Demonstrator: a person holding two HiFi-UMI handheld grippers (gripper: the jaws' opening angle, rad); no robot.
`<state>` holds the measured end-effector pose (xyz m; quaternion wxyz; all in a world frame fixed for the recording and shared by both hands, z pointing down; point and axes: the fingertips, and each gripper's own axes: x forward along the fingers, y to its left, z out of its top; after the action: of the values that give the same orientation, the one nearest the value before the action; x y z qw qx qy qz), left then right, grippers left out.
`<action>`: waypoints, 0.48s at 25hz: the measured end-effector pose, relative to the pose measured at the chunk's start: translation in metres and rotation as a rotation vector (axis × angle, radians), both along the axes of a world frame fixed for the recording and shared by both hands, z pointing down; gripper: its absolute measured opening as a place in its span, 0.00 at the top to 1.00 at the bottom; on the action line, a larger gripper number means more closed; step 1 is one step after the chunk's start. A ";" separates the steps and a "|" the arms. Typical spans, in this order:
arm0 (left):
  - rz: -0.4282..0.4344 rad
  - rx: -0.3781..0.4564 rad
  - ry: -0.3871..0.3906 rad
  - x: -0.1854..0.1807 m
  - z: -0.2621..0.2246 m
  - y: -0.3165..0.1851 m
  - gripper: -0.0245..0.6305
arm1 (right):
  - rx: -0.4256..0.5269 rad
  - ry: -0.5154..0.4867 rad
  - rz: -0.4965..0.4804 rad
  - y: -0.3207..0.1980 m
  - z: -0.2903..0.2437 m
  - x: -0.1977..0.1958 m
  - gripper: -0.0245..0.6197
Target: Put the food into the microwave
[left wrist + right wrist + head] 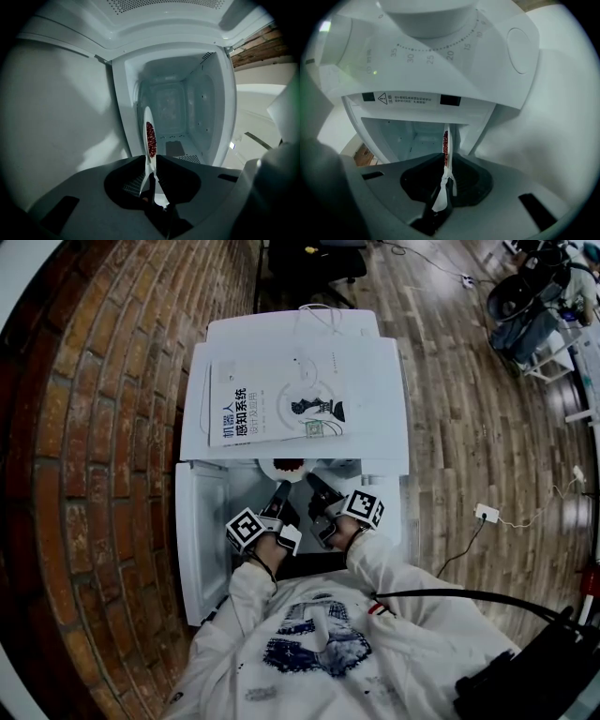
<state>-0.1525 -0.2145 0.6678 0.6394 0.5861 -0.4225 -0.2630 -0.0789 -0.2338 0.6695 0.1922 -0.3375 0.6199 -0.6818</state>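
A white plate (287, 468) of dark red food (151, 138) hangs at the mouth of the open white microwave (300, 362). My left gripper (278, 497) is shut on the plate's near rim, and my right gripper (319, 489) is shut on the same rim just to the right. In the left gripper view the plate (149, 140) shows edge-on between the jaws of the left gripper (150, 174), with the empty cavity (174, 117) behind it. In the right gripper view the plate (446, 152) is clamped in the right gripper (446, 174) below the timer dial (431, 18).
The microwave door (201, 540) stands swung open at the left. A book (277, 409) lies on top of the microwave. A brick wall (103, 427) runs along the left. A wooden floor (469, 418) with a socket and cable (486, 513) lies to the right.
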 end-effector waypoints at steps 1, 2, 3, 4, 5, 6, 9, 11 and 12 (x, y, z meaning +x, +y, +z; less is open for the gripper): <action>-0.002 -0.002 0.000 0.000 0.000 0.000 0.84 | -0.003 0.002 -0.004 0.000 0.000 0.000 0.88; -0.005 -0.004 0.000 0.000 0.000 0.000 0.86 | -0.006 0.004 -0.008 0.001 0.001 -0.001 0.89; -0.008 -0.007 0.000 0.000 0.001 0.000 0.88 | -0.008 0.005 -0.013 0.001 0.002 -0.002 0.90; -0.011 -0.009 -0.001 -0.001 0.001 -0.001 0.89 | -0.009 0.004 -0.016 0.000 0.002 -0.003 0.90; -0.013 -0.010 -0.001 -0.002 0.002 -0.001 0.90 | -0.010 0.002 -0.019 0.000 0.002 -0.003 0.91; -0.015 -0.011 -0.001 -0.002 0.002 -0.001 0.91 | -0.009 0.000 -0.021 0.000 0.002 -0.004 0.91; -0.020 -0.011 0.004 -0.004 0.002 -0.003 0.91 | -0.007 0.000 -0.026 -0.002 0.002 -0.006 0.92; -0.022 -0.010 0.005 -0.005 0.002 -0.005 0.91 | -0.006 0.000 -0.026 -0.004 0.002 -0.007 0.92; -0.023 -0.011 0.006 -0.006 0.003 -0.006 0.91 | -0.006 -0.001 -0.026 -0.005 0.002 -0.008 0.92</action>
<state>-0.1586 -0.2206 0.6703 0.6406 0.5770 -0.4289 -0.2697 -0.0873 -0.2390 0.6717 0.1826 -0.3294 0.6221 -0.6864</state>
